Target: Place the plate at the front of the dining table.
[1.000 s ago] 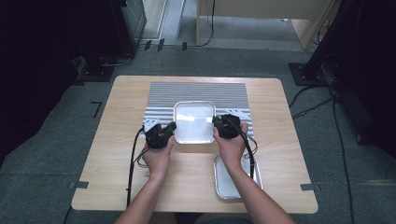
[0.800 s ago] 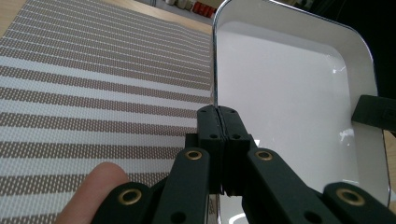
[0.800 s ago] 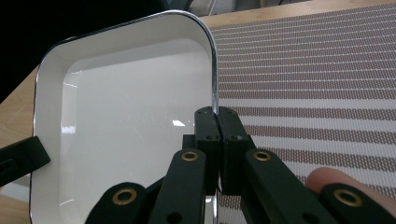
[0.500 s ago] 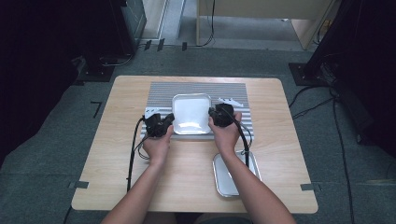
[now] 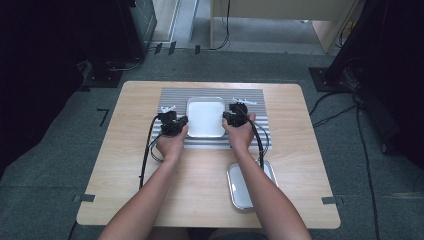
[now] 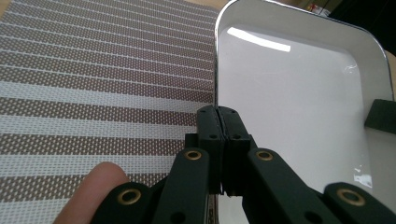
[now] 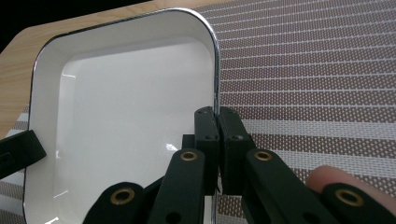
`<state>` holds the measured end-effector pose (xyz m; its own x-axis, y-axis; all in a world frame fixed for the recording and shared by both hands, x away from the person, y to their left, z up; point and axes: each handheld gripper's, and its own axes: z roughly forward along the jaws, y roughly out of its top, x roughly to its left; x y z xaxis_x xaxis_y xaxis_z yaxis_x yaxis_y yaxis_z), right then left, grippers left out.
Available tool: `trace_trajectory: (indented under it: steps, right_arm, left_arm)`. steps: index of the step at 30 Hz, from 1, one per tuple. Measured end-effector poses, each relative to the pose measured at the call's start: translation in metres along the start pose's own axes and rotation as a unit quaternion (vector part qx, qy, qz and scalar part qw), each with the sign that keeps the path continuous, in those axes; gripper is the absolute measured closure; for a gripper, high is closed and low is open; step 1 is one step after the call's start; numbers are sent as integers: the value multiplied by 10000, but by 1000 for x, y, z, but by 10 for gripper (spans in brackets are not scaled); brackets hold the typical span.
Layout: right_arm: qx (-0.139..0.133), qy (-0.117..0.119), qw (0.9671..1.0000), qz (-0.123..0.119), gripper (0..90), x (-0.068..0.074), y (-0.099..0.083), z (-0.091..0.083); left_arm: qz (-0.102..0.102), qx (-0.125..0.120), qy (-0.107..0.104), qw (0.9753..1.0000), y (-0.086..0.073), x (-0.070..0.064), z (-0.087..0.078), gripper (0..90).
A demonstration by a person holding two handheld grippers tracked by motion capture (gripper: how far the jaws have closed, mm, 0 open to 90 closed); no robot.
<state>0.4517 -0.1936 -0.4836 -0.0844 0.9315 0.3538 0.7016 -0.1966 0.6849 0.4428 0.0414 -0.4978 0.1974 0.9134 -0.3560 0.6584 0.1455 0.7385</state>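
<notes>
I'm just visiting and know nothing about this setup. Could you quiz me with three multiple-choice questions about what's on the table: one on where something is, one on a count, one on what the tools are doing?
1. Where does the white tray sit?
A. on the striped mat
B. on bare wood at the table's near edge
C. on the floor

2. How many trays are on the table?
A. one
B. two
C. four

3. What are the two tools doing?
A. both hang open above the tray
B. each is closed on a side rim of the white tray
C. one holds a cup

Answers:
1 A: stripes show around the tray.
2 B: a second, metal tray lies nearer the person.
3 B: the left tool and right tool each pinch the rim.
</notes>
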Motion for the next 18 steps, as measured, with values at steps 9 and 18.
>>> trace_trajectory:
  steps: [9, 18]
  right_arm:
    - [202, -5, 9995, 232, 871, -5, 0, 24]
    - [308, 52, 9991, 276, 853, -10, -4, 37]
  left_arm:
    - [-172, 159, 85, 9997, 5, 8, 12, 894]
    - [-35, 240, 95, 9997, 2, 15, 18, 862]
